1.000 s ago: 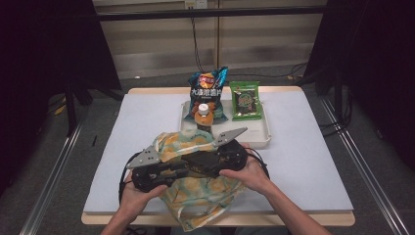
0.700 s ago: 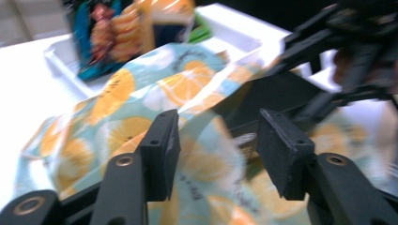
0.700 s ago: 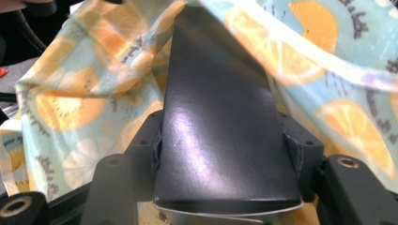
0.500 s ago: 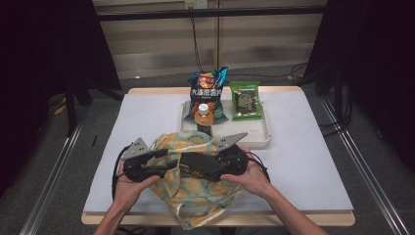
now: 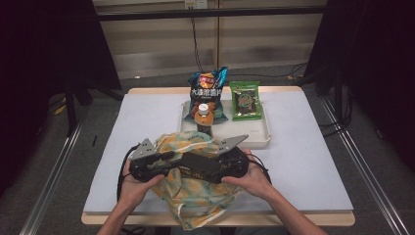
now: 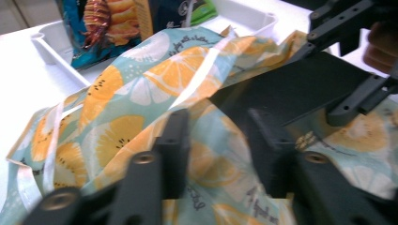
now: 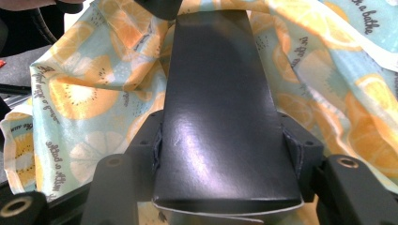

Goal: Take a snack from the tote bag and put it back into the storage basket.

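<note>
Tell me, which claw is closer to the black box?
Right. The right claw squeezes the black box by its sides; the left claw is at the fruit-print bag, just short of the box's end.

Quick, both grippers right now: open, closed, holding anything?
Left gripper: jaws have just been closing, around a fold of the citrus-print bag; a firm grip cannot be told.
Right gripper: closed on the black box, held over the bag.

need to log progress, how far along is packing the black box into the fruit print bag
Done: the right gripper is clamped on the black box, held over the fruit-print bag. In hand: the left gripper, its jaws just closing, works the fabric at the bag's mouth. Left: the box isn't inside yet; chips, bottle and green packet remain on the tray.
</note>
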`<state>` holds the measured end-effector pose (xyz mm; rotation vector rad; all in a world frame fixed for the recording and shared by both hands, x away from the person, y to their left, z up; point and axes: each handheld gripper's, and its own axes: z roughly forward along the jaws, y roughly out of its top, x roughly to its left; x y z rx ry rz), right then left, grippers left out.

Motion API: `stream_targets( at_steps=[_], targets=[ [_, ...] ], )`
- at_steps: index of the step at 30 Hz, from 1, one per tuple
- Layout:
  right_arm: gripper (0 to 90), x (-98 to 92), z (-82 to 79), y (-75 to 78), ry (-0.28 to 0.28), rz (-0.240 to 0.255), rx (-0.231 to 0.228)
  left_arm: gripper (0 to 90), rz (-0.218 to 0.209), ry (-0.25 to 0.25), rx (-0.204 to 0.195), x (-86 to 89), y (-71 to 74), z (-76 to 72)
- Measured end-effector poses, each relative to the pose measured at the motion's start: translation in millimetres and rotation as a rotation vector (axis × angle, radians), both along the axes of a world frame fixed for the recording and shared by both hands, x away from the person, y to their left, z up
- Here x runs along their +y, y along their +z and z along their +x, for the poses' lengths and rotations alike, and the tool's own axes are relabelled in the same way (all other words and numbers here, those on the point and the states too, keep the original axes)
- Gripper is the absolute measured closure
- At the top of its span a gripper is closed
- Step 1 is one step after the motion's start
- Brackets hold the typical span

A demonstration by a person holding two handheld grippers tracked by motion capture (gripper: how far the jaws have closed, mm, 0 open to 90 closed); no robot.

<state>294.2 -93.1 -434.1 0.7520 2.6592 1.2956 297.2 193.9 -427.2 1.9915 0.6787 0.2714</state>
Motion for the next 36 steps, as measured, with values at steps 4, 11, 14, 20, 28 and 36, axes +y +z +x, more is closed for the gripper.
stream_targets(
  at_steps=[4, 11, 14, 20, 28, 36],
  targets=[
    [43.3, -2.2, -1.3, 0.5, 0.004, 0.0, -0.001, 82.7, -0.024, -0.03, 0.012, 1.3, 1.0, 0.2],
    [43.3, -7.9, -2.4, 2.6, -0.003, 0.004, -0.004, 90.0, -0.058, -0.022, 0.023, 7.3, 3.4, 2.2],
    [43.2, -11.7, -6.0, 2.4, -0.003, 0.004, -0.006, 90.0, -0.068, -0.009, 0.023, 11.6, 5.6, 2.6],
    [43.3, -18.6, -9.8, 1.7, -0.006, 0.004, -0.006, 90.0, -0.087, 0.024, 0.022, 18.8, 7.3, 6.0],
    [43.3, -22.0, -14.1, 3.9, 0.0, 0.003, -0.008, 90.0, -0.099, 0.061, 0.032, 30.8, 4.2, 5.9],
    [43.3, -24.7, -20.7, 10.0, 0.004, 0.009, -0.024, 90.0, -0.108, 0.088, 0.035, 45.8, 3.6, 7.8]
  ],
)
